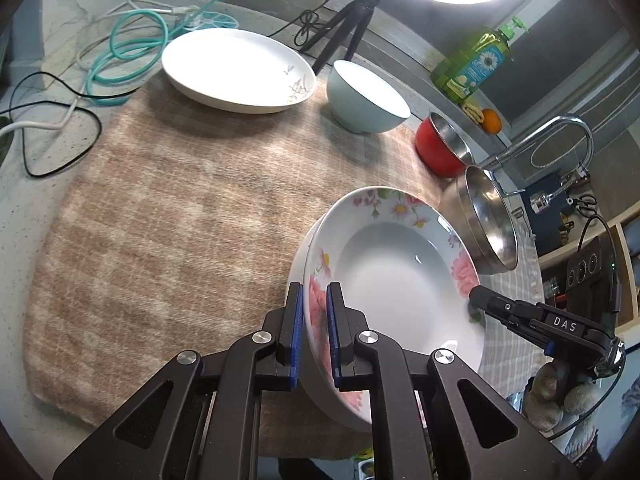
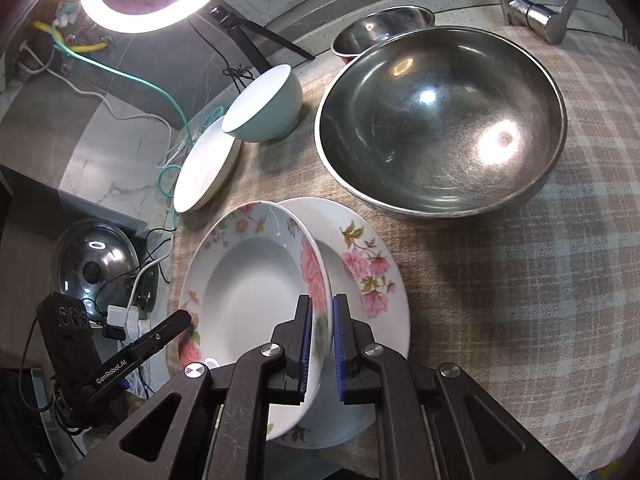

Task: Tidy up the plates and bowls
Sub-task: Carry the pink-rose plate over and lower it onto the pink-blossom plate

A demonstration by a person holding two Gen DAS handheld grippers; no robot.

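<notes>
Gripping opposite rims, your left gripper [image 1: 314, 330] and right gripper [image 2: 322, 344] both pinch the floral deep plate [image 2: 248, 280], tilted over a second floral plate [image 2: 360, 264] on the checked cloth [image 1: 160, 220]; whether they touch is unclear. Steel bowl [image 2: 440, 120] sits just beside.

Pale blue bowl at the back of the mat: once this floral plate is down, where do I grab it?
Take the pale blue bowl by its rim, from above on the near side, one of the fingers inside and one outside. It stands upright and open, and its rounded wall gives little to pinch. The far side is crowded by the tripod.
</notes>
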